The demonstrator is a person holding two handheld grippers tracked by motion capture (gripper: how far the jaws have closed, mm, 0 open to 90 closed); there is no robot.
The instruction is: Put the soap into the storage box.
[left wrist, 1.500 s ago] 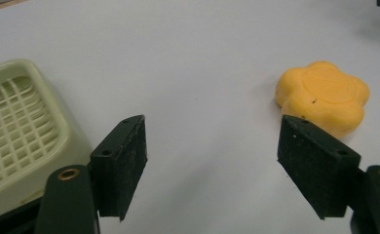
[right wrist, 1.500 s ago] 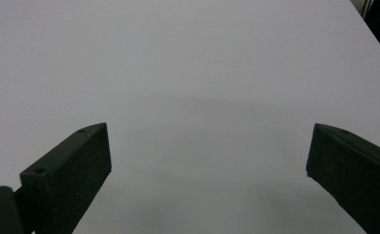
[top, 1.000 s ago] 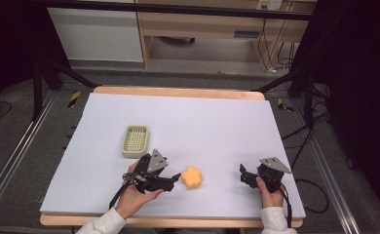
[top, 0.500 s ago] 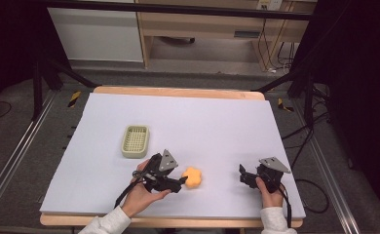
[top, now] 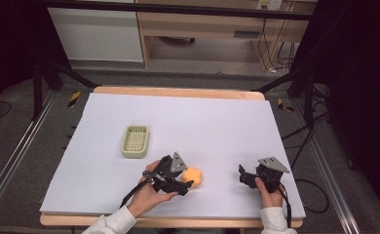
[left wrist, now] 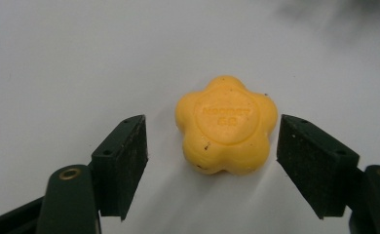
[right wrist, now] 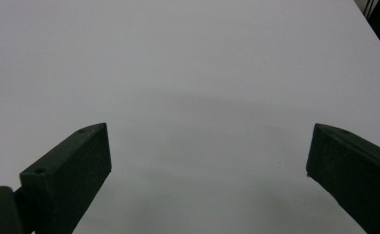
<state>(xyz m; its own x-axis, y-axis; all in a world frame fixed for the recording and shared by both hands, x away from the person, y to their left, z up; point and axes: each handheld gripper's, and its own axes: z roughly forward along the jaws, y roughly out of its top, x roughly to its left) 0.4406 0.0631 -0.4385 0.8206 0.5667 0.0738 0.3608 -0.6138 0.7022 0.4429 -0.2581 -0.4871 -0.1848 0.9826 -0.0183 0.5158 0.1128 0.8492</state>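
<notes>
On the white table (top: 217,122) there are one pale green basket (top: 135,141), one yellow flower-shaped soap (top: 194,176) and two grippers, each held in one hand. The basket sits toward the left of the sheet, apart from everything else. Right of it and nearer the person, the left gripper (top: 184,184) lies low over the table with the soap at its tips. In the left gripper view the soap (left wrist: 227,125) rests flat on the table between the two black jaws, which stand spread: the right one is just beside the soap's edge, the left one stays clear of it, and neither pad presses on it. These jaws have just been opening a little. Compared with a second ago, the left gripper has slid rightward up to the soap, which was then just ahead of its tips. Well apart on the right, the right gripper (top: 241,174) holds the same spot as before, its jaws spread wide over bare table.
</notes>
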